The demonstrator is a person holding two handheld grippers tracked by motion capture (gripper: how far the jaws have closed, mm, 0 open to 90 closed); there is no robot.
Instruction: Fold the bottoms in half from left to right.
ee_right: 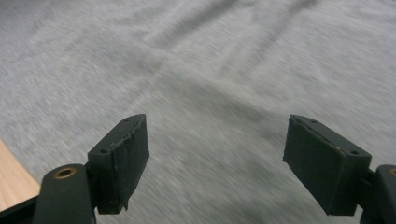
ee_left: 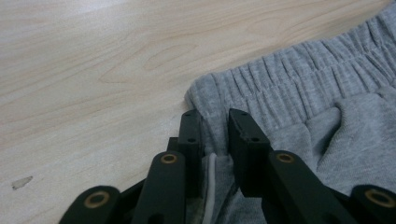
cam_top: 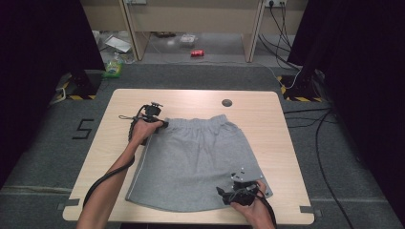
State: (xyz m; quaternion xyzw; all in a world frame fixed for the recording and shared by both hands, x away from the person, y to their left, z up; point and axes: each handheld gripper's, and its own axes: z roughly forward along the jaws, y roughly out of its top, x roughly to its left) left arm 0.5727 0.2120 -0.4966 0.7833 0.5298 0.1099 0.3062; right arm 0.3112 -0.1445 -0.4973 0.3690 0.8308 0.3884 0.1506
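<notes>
Grey jersey shorts [cam_top: 198,162] lie flat across the middle of the pale wooden bench [cam_top: 282,143] in the high view, the gathered elastic waistband [cam_top: 200,123] toward the upper part of the frame and the wide hem toward the lower edge. A thin pale stripe runs down the cloth's left side.

At the upper-left corner of the shorts sits the left gripper [cam_top: 162,125], held in a hand whose forearm comes up from the bottom left. In the left gripper view its fingers [ee_left: 191,135] are drawn close together with the waistband corner [ee_left: 219,112] pinched between them; the ribbed elastic bunches just beyond the tips and a pale strip of fabric shows in the narrow gap lower down. Bare wood takes the upper left of that view.

The right gripper [cam_top: 220,192] sits over the lower-right part of the shorts, near the hem, in a hand entering from the bottom edge of the high view. In the right gripper view its fingers [ee_right: 121,161] stand wide apart above the grey cloth, with nothing between them; the fabric there is blurred, and a sliver of wood shows at the lower left.

Beyond the bench, grey carpet [cam_top: 191,76] covers the floor, with a red can [cam_top: 197,53] and a green bottle [cam_top: 113,67] lying toward the top of the frame, and black cables [cam_top: 320,138] trailing down the right side. A small dark round disc [cam_top: 227,102] is set in the bench near its far edge.
</notes>
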